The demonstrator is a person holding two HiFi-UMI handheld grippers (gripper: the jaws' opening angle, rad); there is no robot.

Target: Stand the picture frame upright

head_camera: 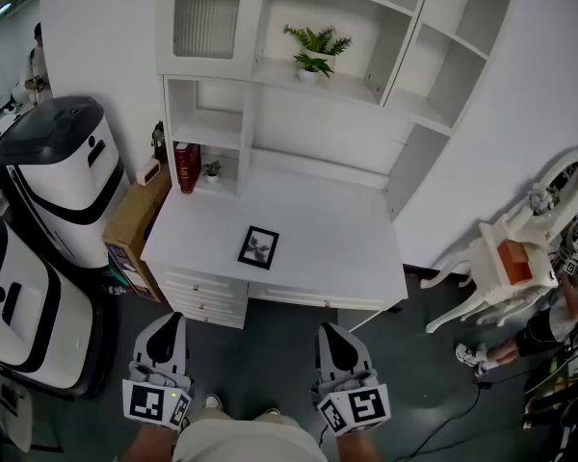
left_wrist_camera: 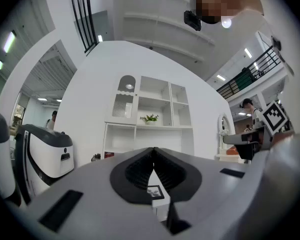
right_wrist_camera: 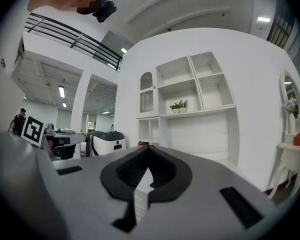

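**Frame flat on desk, both claws shut and empty**

Left of the desk (head_camera: 323, 258): white machine (head_camera: 63, 176), then a cardboard box (head_camera: 135, 221) leaning on the desk's left side. At the desk's back-left cubby: red book (head_camera: 187, 166) and a small pot plant (head_camera: 212, 169). Left gripper (head_camera: 169, 323) hangs in front of the desk, below its drawers, jaws pressed together, nothing in them. Picture frame (head_camera: 259, 247) lies face-up near the desk's front-centre, well apart from both claws. On the hutch shelf above the desk: a potted plant (head_camera: 315, 51). Right gripper (head_camera: 331, 333) is also in front of the desk, jaws closed on nothing. Right of the desk: white vanity (head_camera: 501, 258) with a mirror.
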